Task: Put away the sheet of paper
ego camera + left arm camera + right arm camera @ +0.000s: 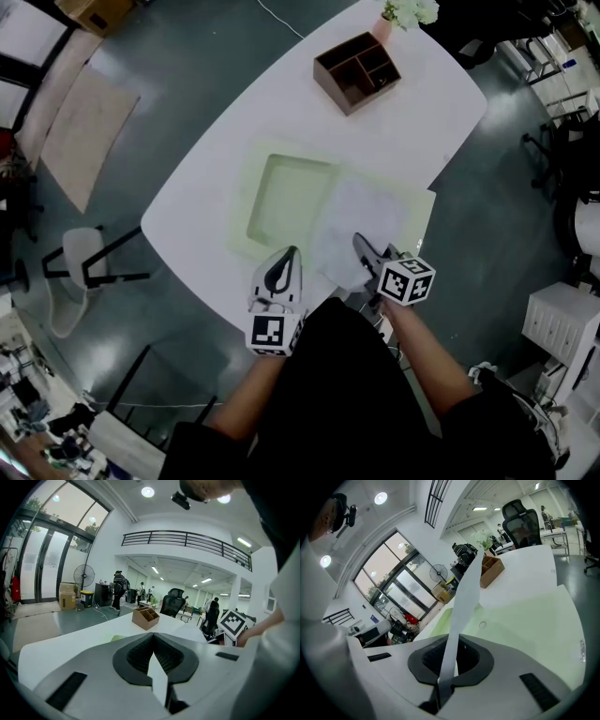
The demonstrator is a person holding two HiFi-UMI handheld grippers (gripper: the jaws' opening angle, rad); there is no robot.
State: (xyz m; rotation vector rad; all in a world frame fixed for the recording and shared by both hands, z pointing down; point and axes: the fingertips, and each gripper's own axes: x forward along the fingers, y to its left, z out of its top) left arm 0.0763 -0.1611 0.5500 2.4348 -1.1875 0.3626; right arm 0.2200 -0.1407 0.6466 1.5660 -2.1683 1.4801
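1. The right gripper [364,248] is clamped shut on the near edge of the sheet of paper [361,220]. Nothing else is pinched in there.
2. The left gripper [288,260] is held just beside the sheet's left edge, with its jaws brought together at the tips. A white sliver is seen in the gap behind the tips, but it can't really be told if that's paper or just the table showing through.
3. The sheet is a thin, white, floppy rectangle. In the right gripper view it's seen edge-on as a curved strip rising out of the jaws, with its length pointed away toward the wooden organizer [356,70].
4. The rest of the sheet is draped over the right half of a pale green case [281,202], which is laid open on the white table [206,216]. The left half is a shallow recessed tray, smooth and plastic-looking.
5. The organizer is a brown box split into compartments, set well apart at the far end, with pale flowers [408,11] right next to it.
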